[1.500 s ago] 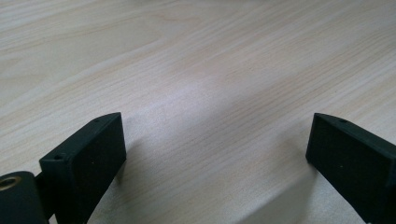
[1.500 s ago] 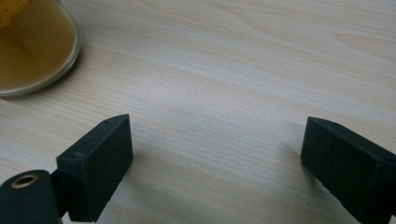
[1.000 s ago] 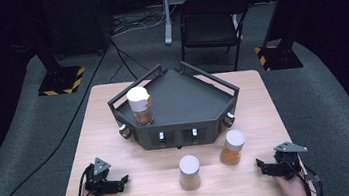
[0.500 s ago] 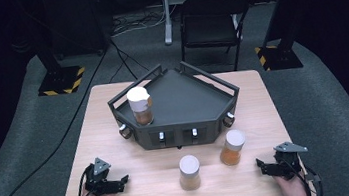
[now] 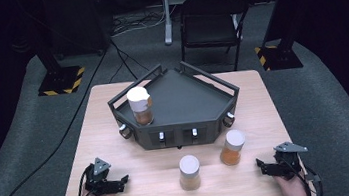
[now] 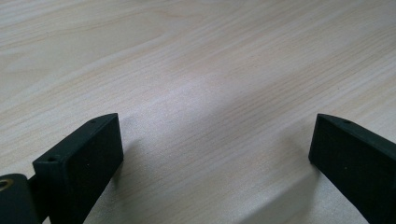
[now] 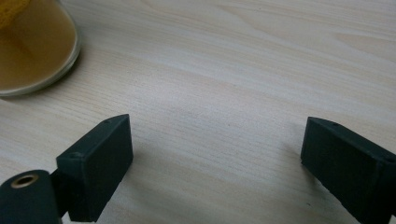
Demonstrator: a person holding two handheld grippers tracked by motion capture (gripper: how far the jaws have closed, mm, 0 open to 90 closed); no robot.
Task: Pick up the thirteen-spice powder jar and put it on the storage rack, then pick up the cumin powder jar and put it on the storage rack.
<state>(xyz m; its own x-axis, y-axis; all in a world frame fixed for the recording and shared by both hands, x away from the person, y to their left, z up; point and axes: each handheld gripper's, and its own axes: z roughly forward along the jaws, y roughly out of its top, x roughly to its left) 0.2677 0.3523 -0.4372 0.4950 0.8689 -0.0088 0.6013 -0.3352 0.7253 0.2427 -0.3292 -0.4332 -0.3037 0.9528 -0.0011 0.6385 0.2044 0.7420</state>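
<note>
**High view: both grippers rest open on the table, three jars apart from them**

High view shows the left gripper (image 5: 122, 180) lying low on the wooden table (image 5: 106, 136), its jaws spread and pointing toward the middle of the table with nothing between them. The left gripper view confirms this: bare wood grain lies between the two black jaws.

The right gripper (image 5: 259, 164) rests at the opposite side, jaws likewise spread and pointing inward. Nearest to it is the orange-filled jar (image 5: 232, 147), just ahead of its jaw tips and a little farther from the person. In the right gripper view this jar's glass base (image 7: 35, 49) sits beyond the jaw that shows at the left, not touching it, with only bare wood between the jaws.

A second jar (image 5: 189, 172), with paler contents and a white lid, stands between the two grippers, nearer the right one, well clear of both.

Beyond both grippers sits a black angular tray (image 5: 188, 104). A third white-lidded jar (image 5: 139, 105) stands upright inside it, at the corner on the left gripper's side.
</note>
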